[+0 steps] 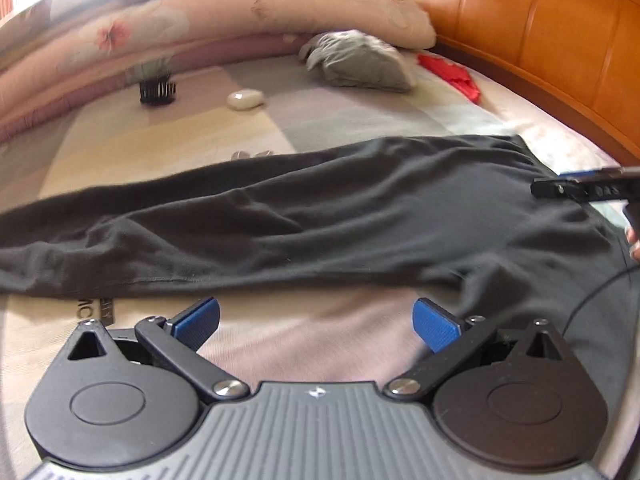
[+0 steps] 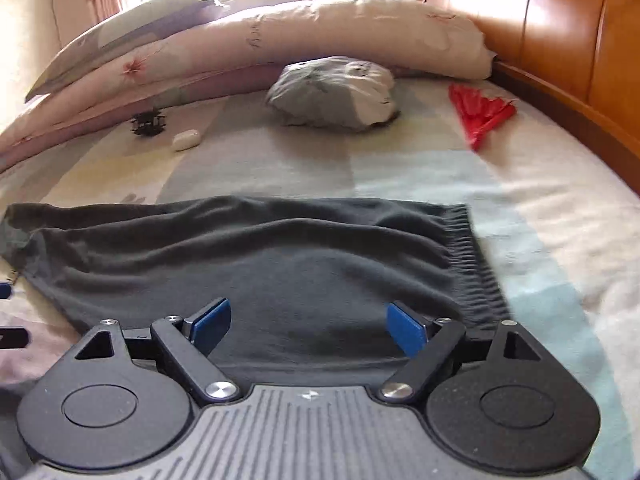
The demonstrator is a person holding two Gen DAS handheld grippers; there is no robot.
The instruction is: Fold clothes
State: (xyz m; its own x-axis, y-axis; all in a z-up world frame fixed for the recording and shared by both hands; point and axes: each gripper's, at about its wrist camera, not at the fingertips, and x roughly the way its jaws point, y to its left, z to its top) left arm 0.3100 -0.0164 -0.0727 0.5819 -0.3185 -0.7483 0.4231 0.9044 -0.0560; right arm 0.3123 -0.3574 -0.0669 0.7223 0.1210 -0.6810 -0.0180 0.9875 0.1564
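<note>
A pair of dark grey trousers [image 1: 304,216] lies flat across the bed, folded lengthwise. The legs run to the left, and the elastic waistband [image 2: 472,264] is at the right end. My left gripper [image 1: 316,326] is open over bare sheet just in front of the trousers' near edge. My right gripper [image 2: 308,326] is open above the waist part of the trousers [image 2: 280,264], with cloth below its blue pads and nothing between them. The right gripper's black finger also shows at the right edge of the left wrist view.
A bundled grey garment [image 2: 336,94] and a red cloth [image 2: 480,114] lie farther back on the bed. A rolled quilt [image 2: 248,48] and the wooden headboard [image 2: 560,28] bound the far and right sides. A small black item [image 1: 157,91] and a white case [image 1: 245,99] rest at the left.
</note>
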